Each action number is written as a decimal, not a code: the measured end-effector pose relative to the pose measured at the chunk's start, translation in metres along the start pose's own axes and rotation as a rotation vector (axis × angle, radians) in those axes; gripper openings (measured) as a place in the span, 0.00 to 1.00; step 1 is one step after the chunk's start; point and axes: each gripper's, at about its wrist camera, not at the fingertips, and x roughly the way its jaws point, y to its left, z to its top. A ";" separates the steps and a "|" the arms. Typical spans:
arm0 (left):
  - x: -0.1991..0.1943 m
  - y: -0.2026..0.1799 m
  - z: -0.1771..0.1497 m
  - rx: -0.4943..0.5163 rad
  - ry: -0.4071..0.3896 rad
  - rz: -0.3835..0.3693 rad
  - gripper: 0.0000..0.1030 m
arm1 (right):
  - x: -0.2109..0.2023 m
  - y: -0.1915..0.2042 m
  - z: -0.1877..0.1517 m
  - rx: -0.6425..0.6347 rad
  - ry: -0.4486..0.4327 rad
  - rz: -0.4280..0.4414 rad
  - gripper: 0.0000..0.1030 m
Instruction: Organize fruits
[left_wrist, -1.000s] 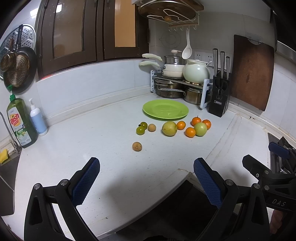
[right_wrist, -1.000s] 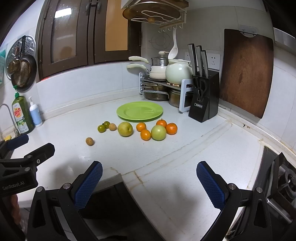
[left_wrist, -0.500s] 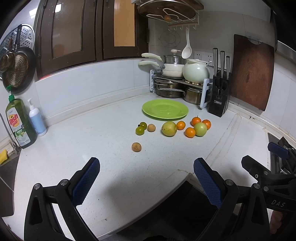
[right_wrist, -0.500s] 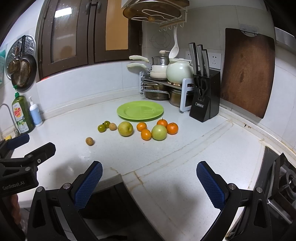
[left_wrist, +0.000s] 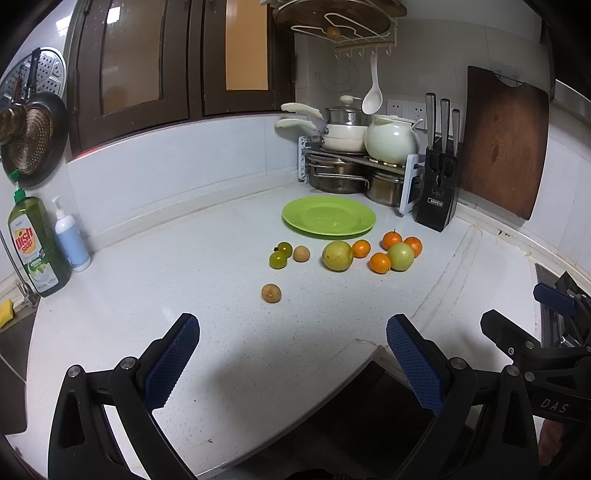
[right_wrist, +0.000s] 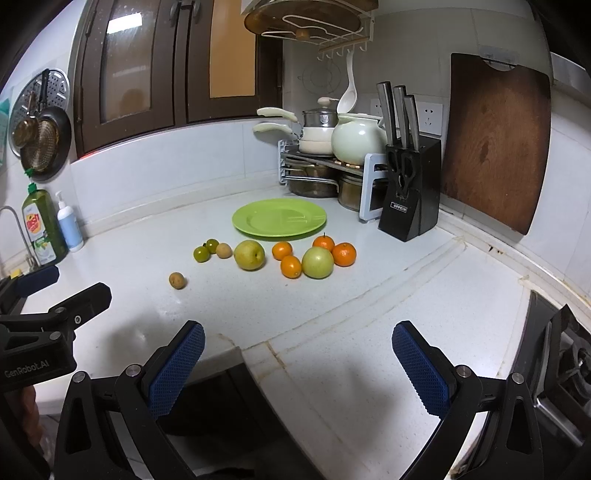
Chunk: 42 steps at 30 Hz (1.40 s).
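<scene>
A bare green plate (left_wrist: 328, 220) (right_wrist: 279, 221) lies on the white counter near the pot rack. In front of it are a yellow pear (left_wrist: 337, 256) (right_wrist: 249, 254), a green apple (left_wrist: 400, 256) (right_wrist: 317, 262), several tangerines (left_wrist: 380, 262) (right_wrist: 344, 254), two small dark green fruits (left_wrist: 278, 259) (right_wrist: 201, 254), and a brown longan (left_wrist: 301, 253) beside them. Another longan (left_wrist: 271, 293) (right_wrist: 177, 280) lies alone, nearer to me. My left gripper (left_wrist: 291, 356) is open over the counter's front edge, holding nothing. My right gripper (right_wrist: 297, 360) is also open and apart from the fruit.
A black knife block (left_wrist: 437, 188) (right_wrist: 410, 192) and a wooden cutting board (right_wrist: 495, 140) stand at the right wall. A rack of pots (left_wrist: 354, 162) fills the corner. Dish soap (left_wrist: 35, 245) and a pump bottle stand left by the sink. A stove edge (right_wrist: 557, 354) is at right.
Both views have crept slightly closer to the counter; the fruit and plate stay where they were. Both grippers remain open.
</scene>
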 end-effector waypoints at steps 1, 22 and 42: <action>0.000 0.000 0.000 0.000 0.000 -0.001 1.00 | 0.001 0.000 0.000 0.000 0.001 0.001 0.99; 0.057 0.036 0.012 0.003 0.022 0.026 0.92 | 0.065 0.032 0.025 -0.069 0.045 0.056 0.99; 0.153 0.046 0.020 0.061 0.192 -0.099 0.58 | 0.178 0.059 0.047 -0.063 0.222 0.122 0.86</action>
